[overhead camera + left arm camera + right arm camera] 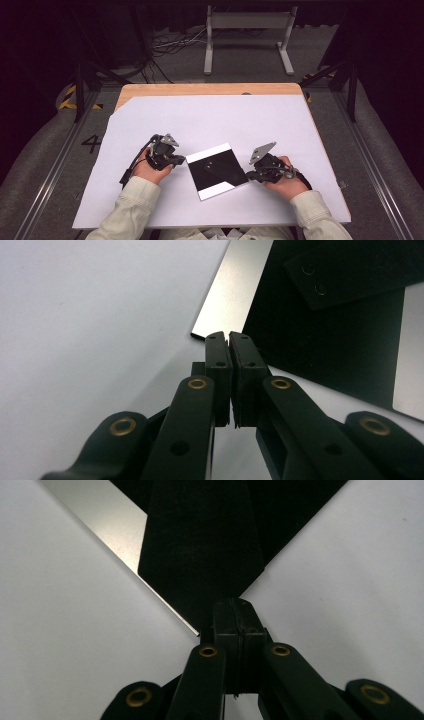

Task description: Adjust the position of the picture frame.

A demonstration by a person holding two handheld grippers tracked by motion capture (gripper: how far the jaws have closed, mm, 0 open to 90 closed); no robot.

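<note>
Near the front edge of the bench (150,107), a black-and-silver panel (216,171) lies flat between both tongs. Left tongs (179,160) are shut and empty at its left edge; right tongs (250,175), also shut, meet its right corner.

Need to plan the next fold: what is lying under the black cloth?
Under the black cloth lies a flat silvery plate, its bare strips showing along two opposite edges, on the white sheet. The plate's middle is covered, so anything there is hidden.
</note>
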